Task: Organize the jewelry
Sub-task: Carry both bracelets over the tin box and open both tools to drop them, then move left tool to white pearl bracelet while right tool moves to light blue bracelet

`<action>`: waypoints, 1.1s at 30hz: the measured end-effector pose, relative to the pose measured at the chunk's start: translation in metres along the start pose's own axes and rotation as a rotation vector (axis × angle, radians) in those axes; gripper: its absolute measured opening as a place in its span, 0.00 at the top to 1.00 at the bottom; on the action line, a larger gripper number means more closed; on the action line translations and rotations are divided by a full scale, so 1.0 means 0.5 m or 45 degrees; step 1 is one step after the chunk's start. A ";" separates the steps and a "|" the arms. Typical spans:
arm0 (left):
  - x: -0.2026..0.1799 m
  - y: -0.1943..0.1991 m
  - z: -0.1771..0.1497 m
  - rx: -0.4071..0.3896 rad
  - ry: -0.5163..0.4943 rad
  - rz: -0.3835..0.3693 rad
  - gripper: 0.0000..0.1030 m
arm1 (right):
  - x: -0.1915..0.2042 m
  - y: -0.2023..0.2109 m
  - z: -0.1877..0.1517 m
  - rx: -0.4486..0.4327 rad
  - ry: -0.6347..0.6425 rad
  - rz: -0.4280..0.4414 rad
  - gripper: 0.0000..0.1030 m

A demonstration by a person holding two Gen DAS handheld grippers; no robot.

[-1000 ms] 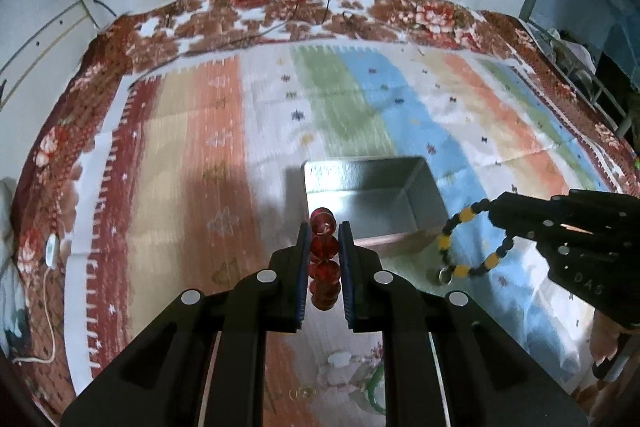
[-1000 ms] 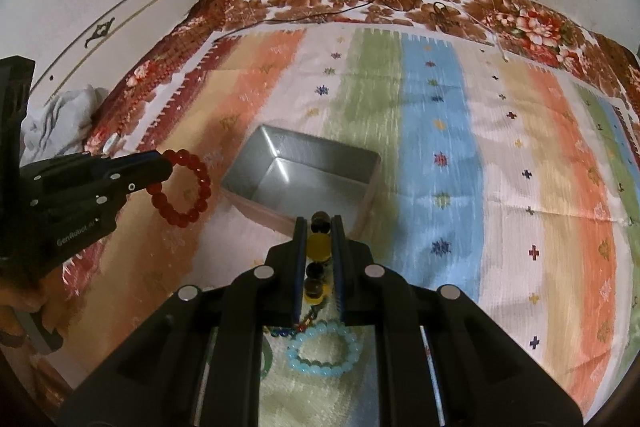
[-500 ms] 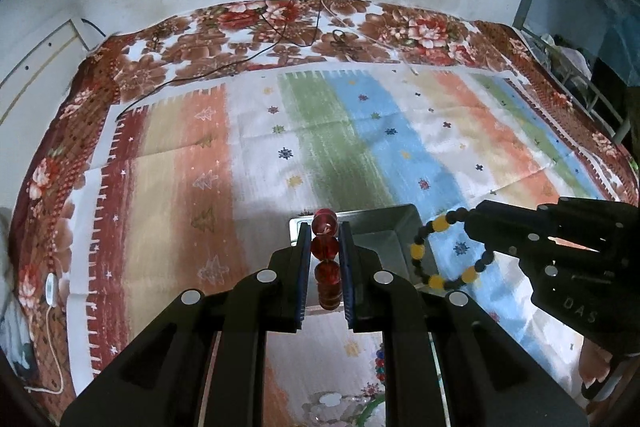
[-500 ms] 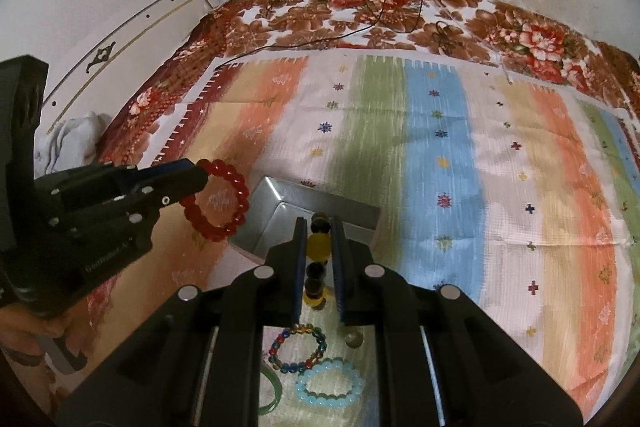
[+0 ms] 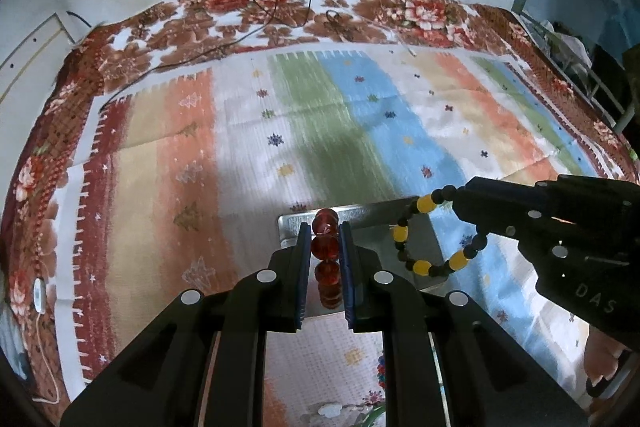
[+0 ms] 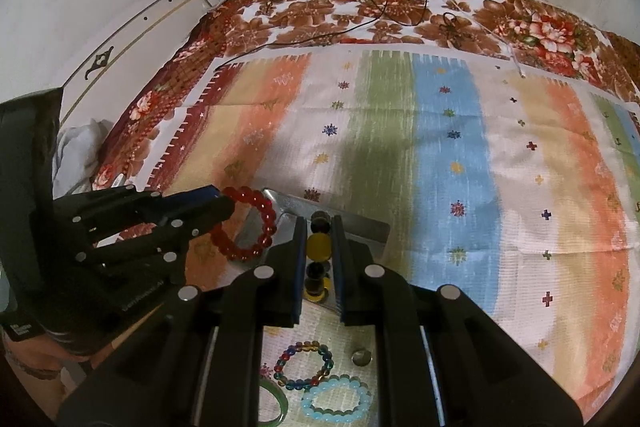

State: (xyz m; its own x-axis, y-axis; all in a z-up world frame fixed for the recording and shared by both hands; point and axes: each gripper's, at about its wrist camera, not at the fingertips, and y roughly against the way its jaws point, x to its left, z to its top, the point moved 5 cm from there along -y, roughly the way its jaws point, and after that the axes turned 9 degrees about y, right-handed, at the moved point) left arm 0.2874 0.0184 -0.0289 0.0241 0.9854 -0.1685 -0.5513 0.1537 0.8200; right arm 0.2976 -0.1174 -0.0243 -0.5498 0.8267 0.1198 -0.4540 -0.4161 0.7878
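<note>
My left gripper (image 5: 325, 227) is shut on a red bead bracelet (image 5: 326, 247), which also shows in the right wrist view (image 6: 250, 223). My right gripper (image 6: 318, 227) is shut on a black and yellow bead bracelet (image 6: 319, 247), also seen hanging in the left wrist view (image 5: 434, 237). Both bracelets hang over a silver metal tin (image 5: 412, 239) on the striped cloth; the tin (image 6: 360, 227) sits just beyond both sets of fingertips.
On the cloth near me lie a multicoloured bead bracelet (image 6: 306, 365), a pale blue bead bracelet (image 6: 336, 399), a green bangle (image 6: 276, 407) and a small round object (image 6: 361, 357). Black cables (image 5: 280, 15) run across the floral bedspread. A wall stands behind.
Both grippers have risen and tilted, so the tin has slid lower in both views. The two bracelets have drawn closer together over the tin. Both grips are unchanged.
</note>
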 end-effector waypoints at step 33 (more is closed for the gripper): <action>0.043 0.050 -0.135 0.091 0.042 0.009 0.58 | -0.010 0.042 -0.140 0.066 -0.016 -0.063 0.46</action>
State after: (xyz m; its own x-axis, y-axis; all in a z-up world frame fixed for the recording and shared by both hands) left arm 0.2179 0.0384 -0.0491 -0.0078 0.9838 -0.1793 -0.4902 0.1525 0.8581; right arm 0.2421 -0.1567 -0.0507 -0.5182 0.8508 0.0873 -0.4433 -0.3545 0.8233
